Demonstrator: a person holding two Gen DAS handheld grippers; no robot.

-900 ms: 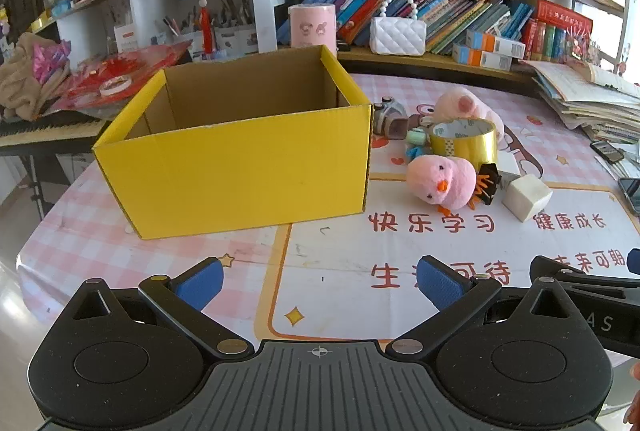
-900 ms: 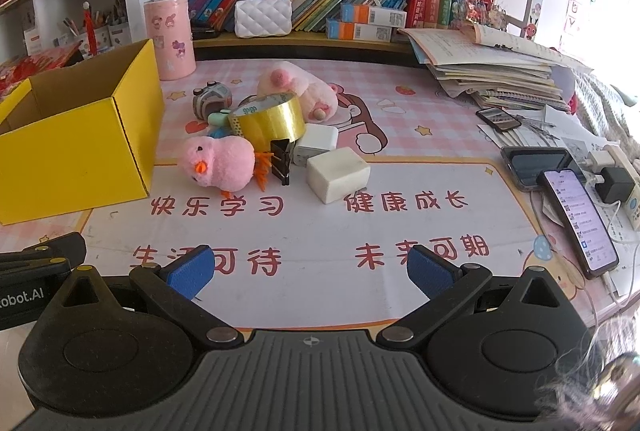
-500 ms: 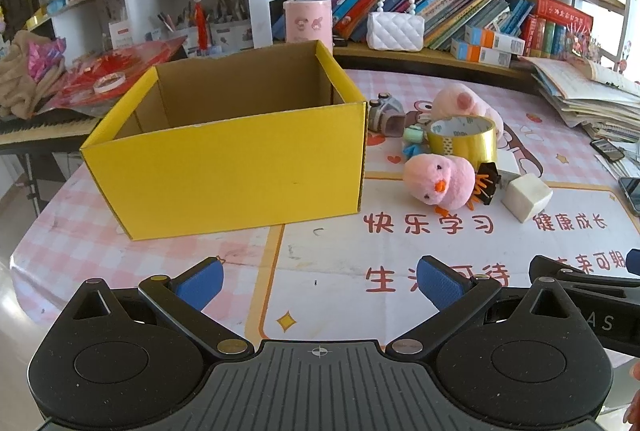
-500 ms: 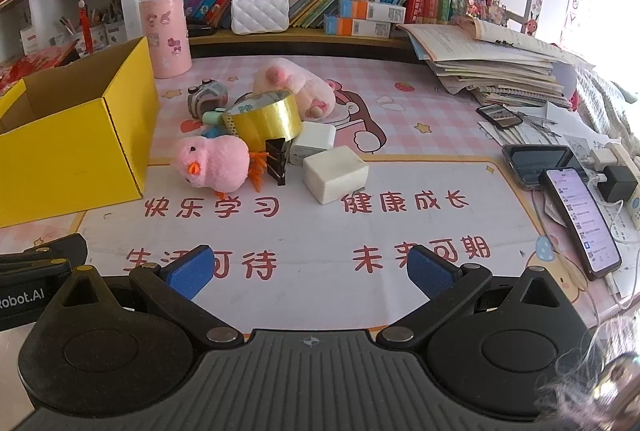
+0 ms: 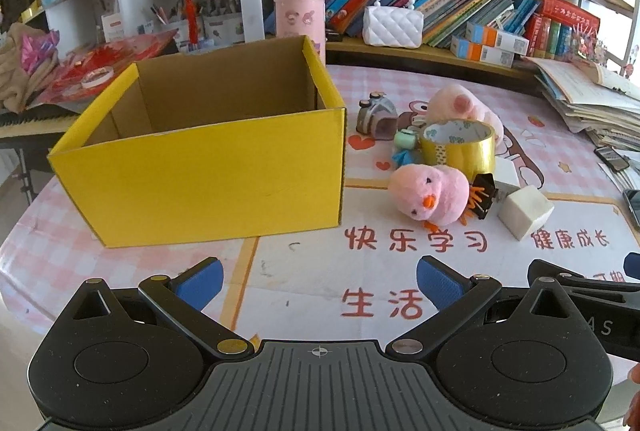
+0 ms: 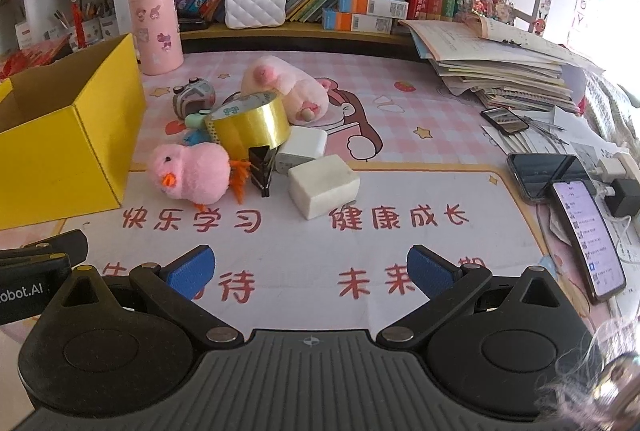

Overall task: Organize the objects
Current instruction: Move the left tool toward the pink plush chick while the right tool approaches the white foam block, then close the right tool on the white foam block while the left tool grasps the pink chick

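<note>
We hold both tongs, left tongs (image 5: pixel 318 281) and right tongs (image 6: pixel 310 269), released and empty over the tabletop (image 6: pixel 420 135) mat printed "快乐学习", the pink chick (image 6: pixel 190 171) lying just beside the yellow box (image 5: pixel 208 167) toward the tabletop's middle.

The yellow box (image 6: pixel 68 151) is cut off by the left edge of the right wrist view. In the left wrist view its floor is hidden behind its front wall. The gold tape roll (image 6: pixel 250 125) hides part of the pink plush (image 6: pixel 288 87) behind it. At lower right, a blurred patch (image 6: pixel 592 371) cannot be told.
</note>
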